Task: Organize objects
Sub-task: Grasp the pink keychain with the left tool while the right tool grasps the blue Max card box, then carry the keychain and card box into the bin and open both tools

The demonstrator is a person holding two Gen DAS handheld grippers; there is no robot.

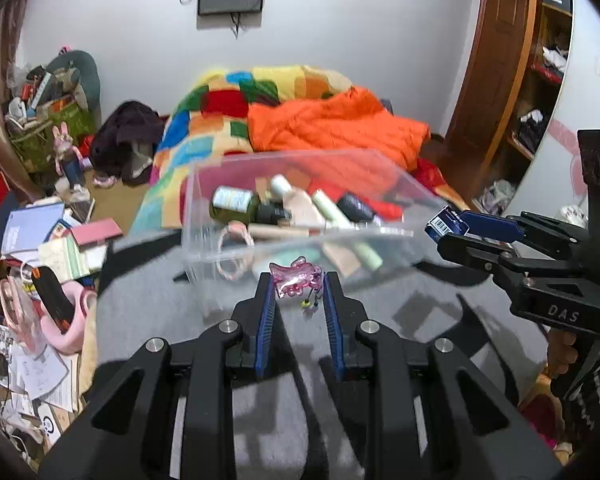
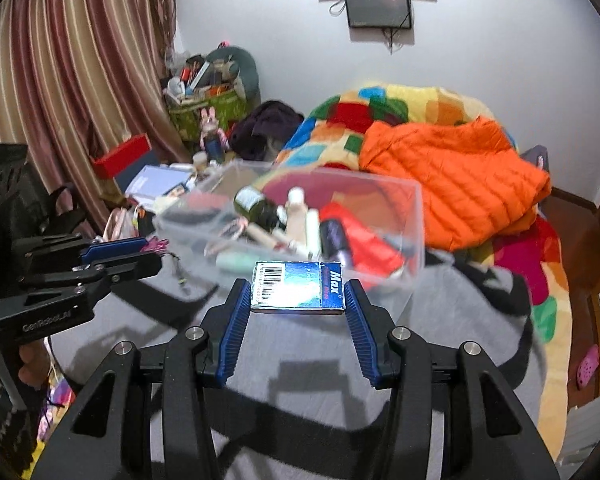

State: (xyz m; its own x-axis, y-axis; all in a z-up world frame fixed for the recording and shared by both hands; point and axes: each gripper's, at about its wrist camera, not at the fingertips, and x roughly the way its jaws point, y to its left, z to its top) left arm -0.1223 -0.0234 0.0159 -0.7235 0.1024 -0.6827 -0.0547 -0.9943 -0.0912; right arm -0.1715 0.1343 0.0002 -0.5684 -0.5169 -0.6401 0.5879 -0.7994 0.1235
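My left gripper (image 1: 297, 285) is shut on a small pink translucent charm (image 1: 296, 282) with a dangling cord, held above the grey blanket (image 1: 160, 300). The same gripper (image 2: 148, 249) shows at the left of the right wrist view. My right gripper (image 2: 298, 290) is shut on a blue box (image 2: 298, 289) with a barcode and the word Max. It appears at the right of the left wrist view as the right gripper (image 1: 446, 232) with the blue box (image 1: 448, 224). Just beyond both stands a clear plastic bin (image 1: 204, 216) (image 2: 418, 216) holding a green bottle (image 1: 240, 204), tubes and other small items.
Behind the bin lie an orange puffer jacket (image 1: 340, 124) and a patchwork quilt (image 1: 204, 120). Books, papers and a pink holder (image 1: 72, 320) crowd the floor at left. A wooden shelf unit (image 1: 540, 80) stands at right. Curtains (image 2: 60, 80) hang at far left.
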